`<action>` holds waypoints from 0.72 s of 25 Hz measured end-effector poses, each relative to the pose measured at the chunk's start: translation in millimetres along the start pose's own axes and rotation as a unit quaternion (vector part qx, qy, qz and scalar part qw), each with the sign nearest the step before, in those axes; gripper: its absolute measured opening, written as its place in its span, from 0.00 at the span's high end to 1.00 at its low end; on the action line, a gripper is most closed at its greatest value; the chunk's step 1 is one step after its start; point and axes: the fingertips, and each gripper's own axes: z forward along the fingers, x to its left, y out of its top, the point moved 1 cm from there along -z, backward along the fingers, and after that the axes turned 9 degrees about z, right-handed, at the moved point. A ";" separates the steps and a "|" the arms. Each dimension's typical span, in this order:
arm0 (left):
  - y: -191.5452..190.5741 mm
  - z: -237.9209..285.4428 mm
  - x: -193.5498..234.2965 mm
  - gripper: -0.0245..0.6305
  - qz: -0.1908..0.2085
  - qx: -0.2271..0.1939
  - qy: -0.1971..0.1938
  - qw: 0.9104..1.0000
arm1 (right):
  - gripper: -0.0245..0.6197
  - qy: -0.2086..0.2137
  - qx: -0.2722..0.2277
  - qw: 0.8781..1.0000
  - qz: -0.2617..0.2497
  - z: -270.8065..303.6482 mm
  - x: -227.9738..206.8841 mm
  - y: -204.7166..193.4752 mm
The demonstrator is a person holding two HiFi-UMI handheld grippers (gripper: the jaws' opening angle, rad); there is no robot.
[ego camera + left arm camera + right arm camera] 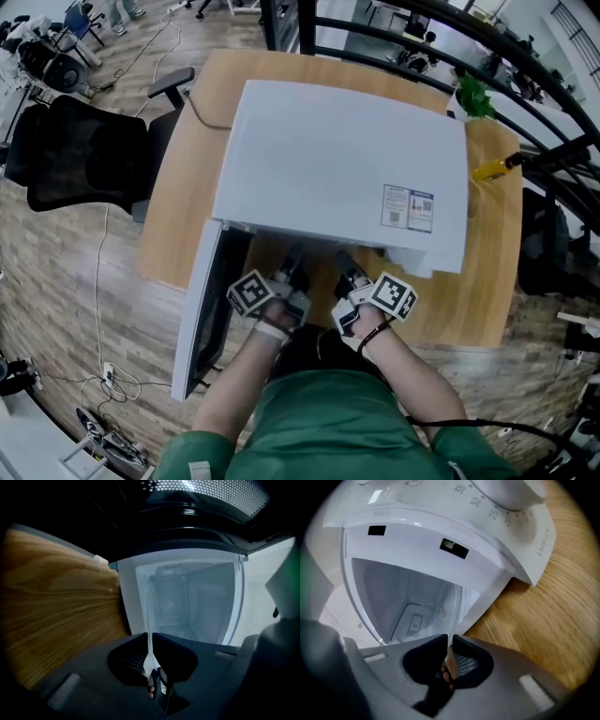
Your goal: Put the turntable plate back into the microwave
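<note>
The left gripper (150, 641) is clamping the near rim of the glass turntable plate (149, 620), its jaws nearly together on the thin edge. The right gripper (449, 644) is gripping the same rim further along in the same way. With glass pinched at only two points, the sound way is probably to be moving both hands as one, at matched height, so the plate is neither twisting nor slipping. It should be going straight through the opening and clear of the frame, then being lowered flat onto the middle of the floor before either grip loosens.

From each pair of jaws the plate is running edge-on away from the gripper, towards the lit cavity (192, 602) of the microwave (328, 159). Whether its far rim is already crossing the threshold I cannot tell. In the head view both grippers are sitting just under the microwave's front edge, with the open door (202, 319) swung out beside the left one. The wooden table (487, 291) is lying below, and the timer dial (506, 491) is showing above the right gripper.
</note>
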 end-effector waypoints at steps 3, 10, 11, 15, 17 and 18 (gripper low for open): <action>5.2 3.5 1.1 0.90 0.000 -0.004 0.004 1.000 | 0.91 -0.004 -0.002 1.000 0.006 5.3 1.5 1.3; 13.1 11.1 3.5 0.90 0.000 -0.009 0.004 1.000 | 0.91 -0.005 -0.003 1.000 0.017 15.4 2.7 5.7; 13.4 12.6 3.4 0.90 0.000 -0.008 0.005 1.000 | 0.91 -0.006 -0.005 1.000 0.018 15.8 2.8 7.3; 17.6 16.2 1.2 0.91 -0.002 -0.013 0.003 1.000 | 0.91 -0.006 -0.003 1.000 0.019 19.8 5.8 10.1; 19.7 16.4 0.8 0.91 -0.006 -0.018 0.002 1.000 | 0.91 -0.004 0.000 1.000 0.016 22.2 8.2 11.0; 20.6 16.9 0.8 0.91 -0.008 -0.020 0.002 1.000 | 0.91 -0.002 0.000 1.000 0.015 23.4 9.8 12.1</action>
